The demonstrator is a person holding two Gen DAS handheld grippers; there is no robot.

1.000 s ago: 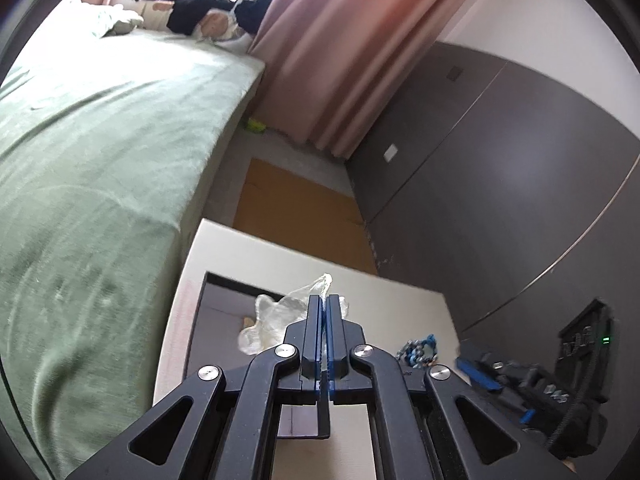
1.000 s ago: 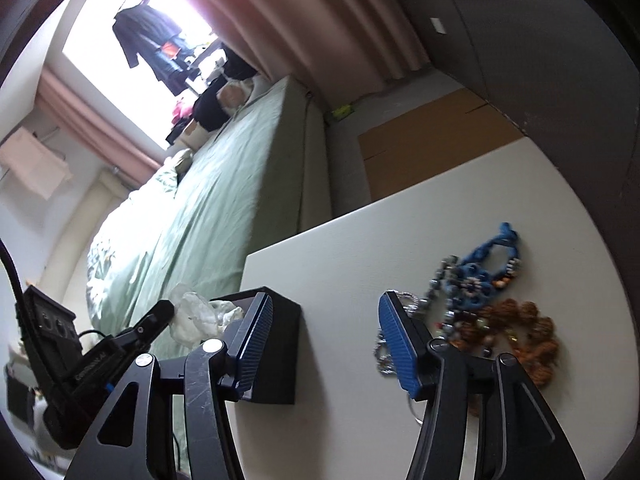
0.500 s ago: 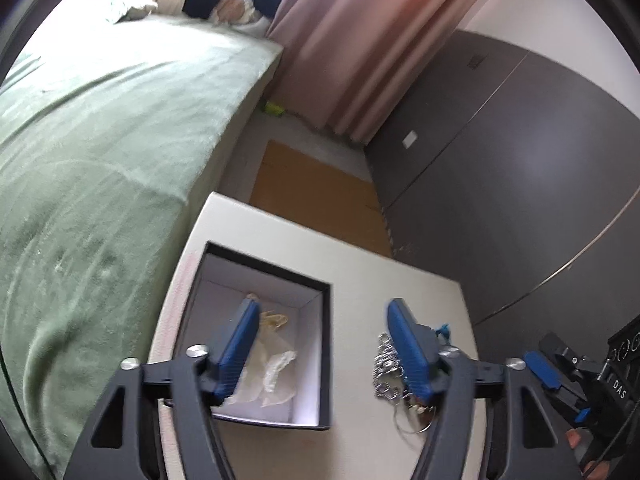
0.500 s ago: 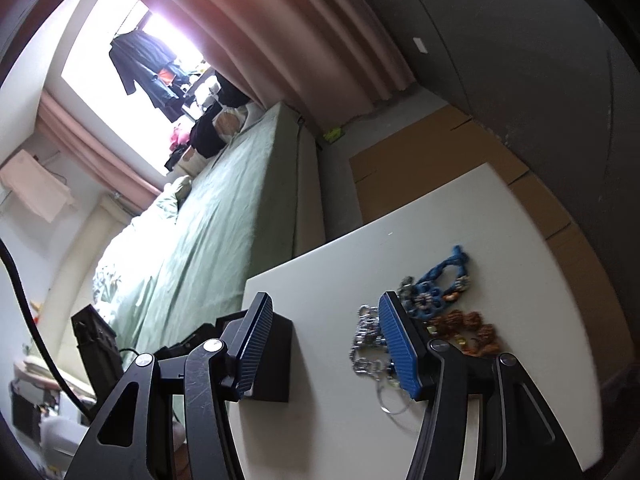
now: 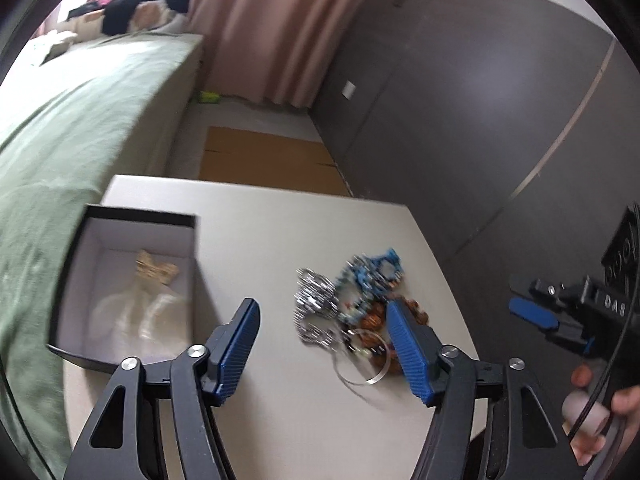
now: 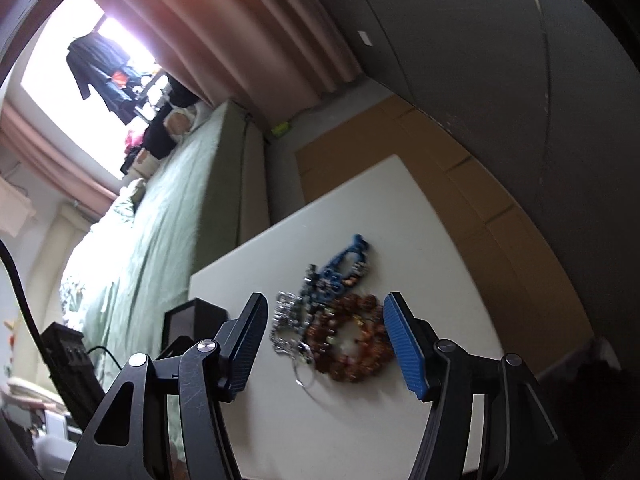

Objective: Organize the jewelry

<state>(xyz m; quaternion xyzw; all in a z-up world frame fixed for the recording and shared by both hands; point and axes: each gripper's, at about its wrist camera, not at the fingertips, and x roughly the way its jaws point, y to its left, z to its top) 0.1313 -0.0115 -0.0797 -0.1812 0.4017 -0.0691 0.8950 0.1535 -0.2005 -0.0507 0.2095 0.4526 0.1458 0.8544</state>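
Hovering over the pale tabletop, the left gripper has its blue-padded jaws apart and closing a little, with nothing pressed between them; the heap of jewelry lies on the surface beyond, seen in the gap. That heap is a tangle: a blue beaded piece at the far end, a silver chain on its left, brown beads nearer, and a thin wire ring closest to the jaws. Off to the left sits the open black box, white inside, with a clear plastic bag and a small gold piece lying in it, well apart from the heap. Over on the right edge of this view the right gripper shows with a person's hand behind it.

From the right wrist camera, the right gripper also stands over the same heap, jaws apart and opening, empty, brown beads framed between the pads. The box's dark corner peeks out behind the left finger. A green-covered bed runs along the tabletop's far left, pink curtains hang beyond, flat cardboard lies on the floor, and a dark wall closes the right side
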